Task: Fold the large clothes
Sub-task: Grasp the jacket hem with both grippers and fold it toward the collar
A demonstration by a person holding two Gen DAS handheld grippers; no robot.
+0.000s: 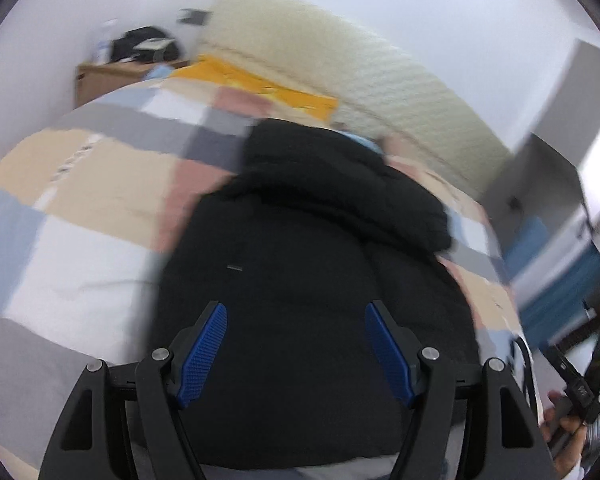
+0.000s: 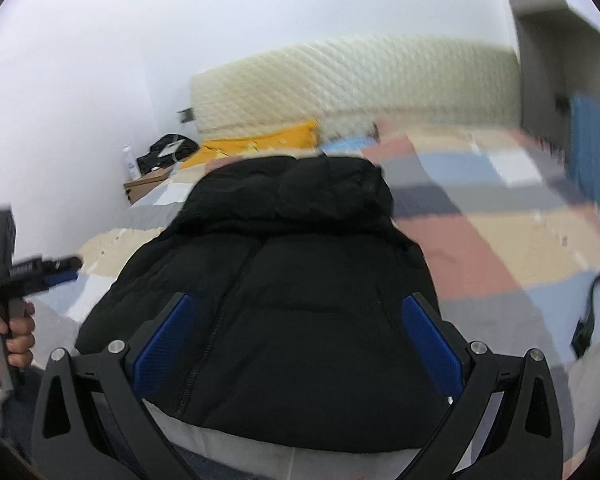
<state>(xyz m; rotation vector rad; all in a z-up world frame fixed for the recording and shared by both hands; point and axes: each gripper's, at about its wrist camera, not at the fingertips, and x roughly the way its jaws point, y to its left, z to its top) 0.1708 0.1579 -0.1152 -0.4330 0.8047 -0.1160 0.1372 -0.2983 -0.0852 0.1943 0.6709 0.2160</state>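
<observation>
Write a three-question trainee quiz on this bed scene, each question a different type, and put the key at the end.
1. True or false: the left tool is shut on the black jacket.
2. Multiple choice: what lies on the bed near the headboard, beyond the jacket's hood? A) a yellow cloth B) a red towel C) a green pillow
3. Fill in: the jacket lies on a ______ bedcover of beige, pink, grey and blue blocks.

Key:
1. False; both the left tool and the right tool stand open above the jacket, gripping nothing.
2. A, the yellow cloth.
3. Patchwork.
</observation>
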